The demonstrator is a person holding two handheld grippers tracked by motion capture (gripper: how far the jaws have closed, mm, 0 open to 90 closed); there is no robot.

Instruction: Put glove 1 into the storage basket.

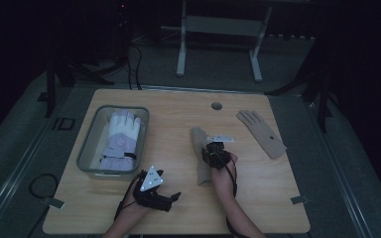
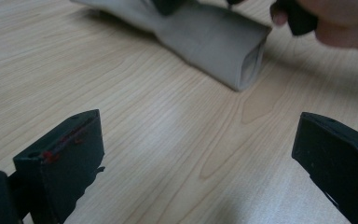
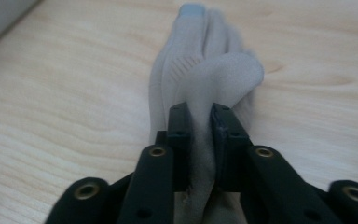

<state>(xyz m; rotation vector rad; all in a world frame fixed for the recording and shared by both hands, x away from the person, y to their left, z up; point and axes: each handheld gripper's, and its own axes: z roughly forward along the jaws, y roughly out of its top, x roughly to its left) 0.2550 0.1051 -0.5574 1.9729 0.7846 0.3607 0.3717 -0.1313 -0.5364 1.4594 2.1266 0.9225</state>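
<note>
While the right gripper [image 3: 200,126] pinches a fold of the beige glove [image 1: 199,153] near table centre, the left gripper [image 1: 171,197], at seven o'clock from it, stands wide open, empty.

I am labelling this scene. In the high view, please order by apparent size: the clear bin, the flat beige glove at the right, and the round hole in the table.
1. Clear bin
2. Flat beige glove
3. Round hole
</note>
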